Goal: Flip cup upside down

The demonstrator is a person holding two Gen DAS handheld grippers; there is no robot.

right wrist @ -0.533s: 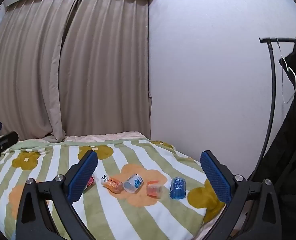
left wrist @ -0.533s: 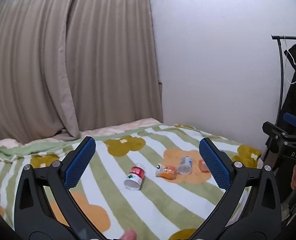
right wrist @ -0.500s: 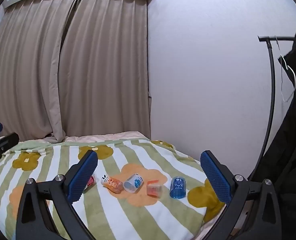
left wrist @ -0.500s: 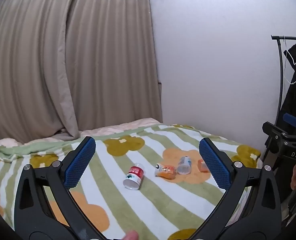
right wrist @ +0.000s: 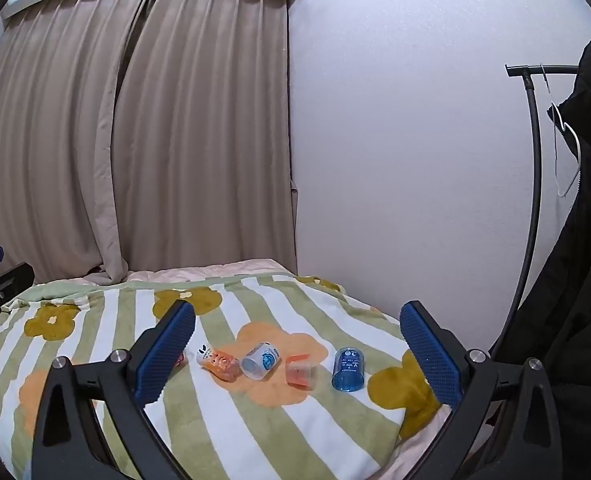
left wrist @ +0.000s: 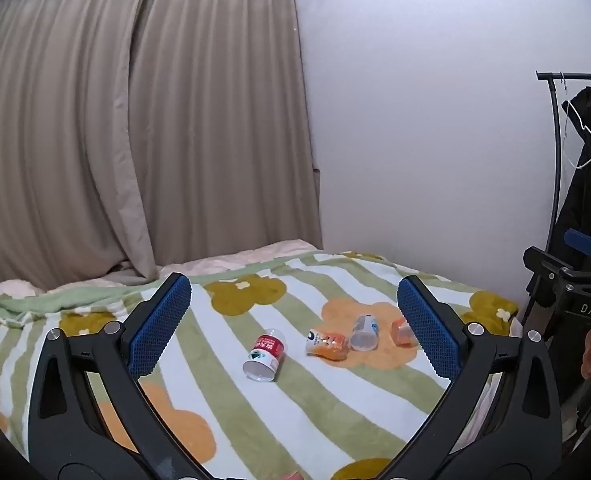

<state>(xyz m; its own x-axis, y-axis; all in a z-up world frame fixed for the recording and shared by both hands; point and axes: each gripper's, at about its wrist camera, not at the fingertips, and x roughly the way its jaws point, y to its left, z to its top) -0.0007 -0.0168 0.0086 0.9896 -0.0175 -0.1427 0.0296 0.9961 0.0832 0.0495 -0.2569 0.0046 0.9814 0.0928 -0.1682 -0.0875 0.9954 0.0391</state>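
From my left wrist camera, the far-right orange cup (left wrist: 402,331) is partly hidden behind my own right finger pad, so I see only its left part. My left gripper (left wrist: 294,325) is spread wide and holds nothing. Between its fingers, well ahead on the striped flower blanket (left wrist: 335,408), lie the cups on their sides: a red-labelled cup (left wrist: 264,355) nearest the middle with its mouth toward me, then an orange patterned cup (left wrist: 325,345), then a clear cup with blue print (left wrist: 365,332) touching or just beside it. All look empty, though the print makes that hard to judge. At the right edge, part of my right gripper (left wrist: 567,280) is cut off by the frame.

From my right wrist camera, the red cup (right wrist: 180,359) is almost wholly covered by my left finger pad. My right gripper (right wrist: 297,354) is also wide apart, with nothing in it. Between its fingers on the blanket (right wrist: 255,432) lie the orange patterned cup (right wrist: 219,362), the white-and-blue cup (right wrist: 260,361) just beside it, a small orange translucent cup (right wrist: 300,372), and, apart to the right, a blue cup (right wrist: 348,369). The blue one probably lies tilted with its mouth toward me. A dark coat (right wrist: 575,280) on a rack (right wrist: 533,184) fills the right side.
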